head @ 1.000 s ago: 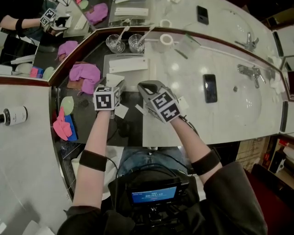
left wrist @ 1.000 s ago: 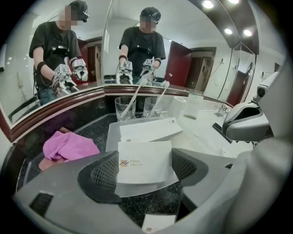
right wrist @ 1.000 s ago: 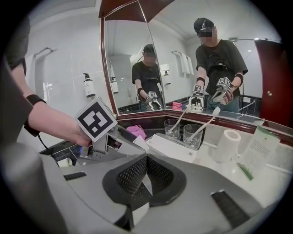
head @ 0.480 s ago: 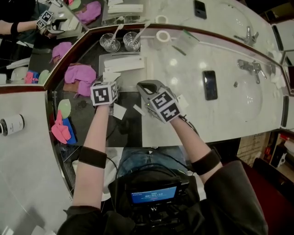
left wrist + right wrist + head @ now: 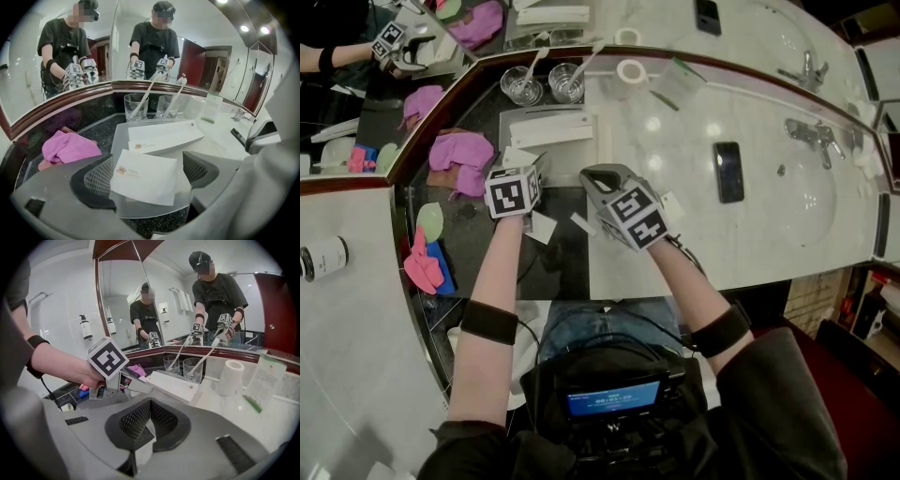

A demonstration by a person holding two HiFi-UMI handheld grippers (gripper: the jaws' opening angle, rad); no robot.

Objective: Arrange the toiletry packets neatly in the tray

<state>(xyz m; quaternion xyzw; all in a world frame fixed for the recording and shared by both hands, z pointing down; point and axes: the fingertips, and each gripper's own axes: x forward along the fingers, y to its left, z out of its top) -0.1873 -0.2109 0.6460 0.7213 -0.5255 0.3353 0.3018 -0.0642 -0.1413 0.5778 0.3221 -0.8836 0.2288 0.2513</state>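
A translucent grey tray lies on the dark counter with a long white box in it. My left gripper hovers over the tray's near end. Its jaws have just been opening and stand wide. A small white packet lies flat between them on the tray, with neither pad touching it. My right gripper is shut beside it at the marble's edge. A white sliver shows under its fingers; I cannot tell what it is.
Two more small white packets lie on the counter below the grippers. Two glasses with toothbrushes stand behind the tray. A pink cloth lies at its left. A paper roll, a phone and the sink are at the right.
My left gripper has edged a little toward the tray's near end, and the small packet now lies loose there. The right gripper has not moved.
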